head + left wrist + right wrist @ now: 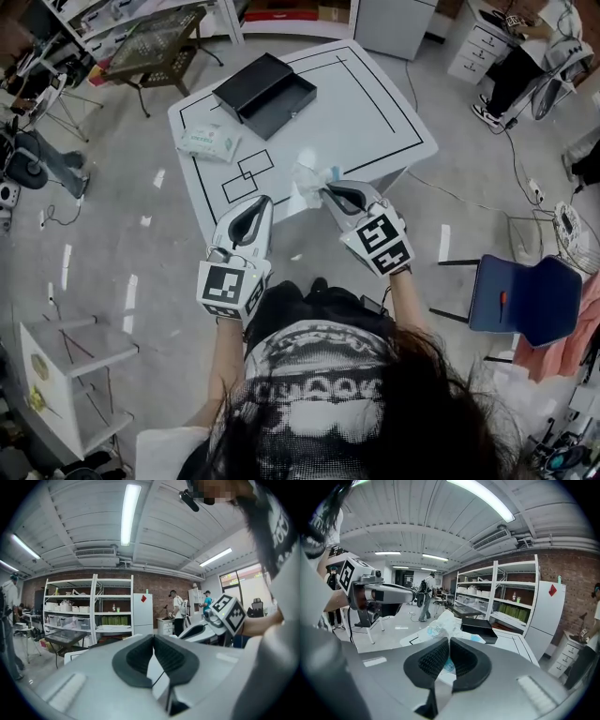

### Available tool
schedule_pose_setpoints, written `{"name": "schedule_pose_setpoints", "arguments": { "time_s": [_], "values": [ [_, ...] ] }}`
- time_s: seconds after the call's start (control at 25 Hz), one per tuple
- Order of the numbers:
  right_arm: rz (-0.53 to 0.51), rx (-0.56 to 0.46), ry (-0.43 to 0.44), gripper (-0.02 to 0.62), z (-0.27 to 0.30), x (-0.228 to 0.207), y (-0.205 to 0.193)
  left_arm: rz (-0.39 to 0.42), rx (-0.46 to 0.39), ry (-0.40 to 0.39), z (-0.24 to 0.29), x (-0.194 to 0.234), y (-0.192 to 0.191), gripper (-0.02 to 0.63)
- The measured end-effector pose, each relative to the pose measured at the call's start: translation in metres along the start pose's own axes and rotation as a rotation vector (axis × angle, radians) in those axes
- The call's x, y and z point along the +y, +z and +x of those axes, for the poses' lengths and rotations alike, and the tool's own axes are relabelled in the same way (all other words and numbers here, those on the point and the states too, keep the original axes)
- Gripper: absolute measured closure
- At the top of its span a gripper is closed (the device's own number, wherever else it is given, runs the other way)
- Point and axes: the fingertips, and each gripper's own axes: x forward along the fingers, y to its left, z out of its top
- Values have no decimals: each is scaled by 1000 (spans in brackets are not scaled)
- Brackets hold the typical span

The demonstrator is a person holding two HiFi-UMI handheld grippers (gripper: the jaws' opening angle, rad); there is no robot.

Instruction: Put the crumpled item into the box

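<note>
While your right gripper (330,193) is clamped on the crumpled item (307,172), its two dark ribbed jaws sit almost together in the right gripper view, with a fold of the item's clear and blue-printed wrapper pinched between them and the rest bunching up beyond the tips. You hold that crumpled item over the near part of the white table (375,112); whether it touches the tabletop cannot be told. Your left gripper (265,201) is closed on nothing: in the left gripper view its jaws meet with only a thin slit between them, and it hovers just beside the right one at the table's near edge. Each gripper carries one cube with black-and-white square markers. Further out, one black box (291,98) lies open at the far side of the table, well apart from the crumpled item, and only its dark bottom shows inside. Between the box and your left gripper lies one flat pack of wipes (208,141), white with green print too small to read. Black outlines are drawn on the tabletop, two overlapping small rectangles among them. One blue chair (525,300) stands on the floor to your right.
</note>
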Motion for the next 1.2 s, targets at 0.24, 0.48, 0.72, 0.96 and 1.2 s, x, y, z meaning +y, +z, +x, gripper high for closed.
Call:
{"name": "schedule_pose_setpoints", "arguments": {
  "time_s": [0.24, 0.48, 0.72, 0.96, 1.2],
  "values": [
    [9, -7, 21, 577, 7, -11, -3, 2, 29, 19, 8, -1, -4, 606],
    [11, -2, 22, 577, 16, -21, -8, 6, 59, 13, 21, 4, -12, 606],
    [8, 18, 7, 577, 31, -46, -13, 9, 53, -2, 45, 15, -12, 606],
    [-4, 54, 15, 577, 67, -69, -7, 10, 47, 0, 71, 47, -6, 606],
    [-31, 88, 30, 577, 119, -91, 5, 17, 42, -2, 97, 89, -5, 606]
  ]
}}
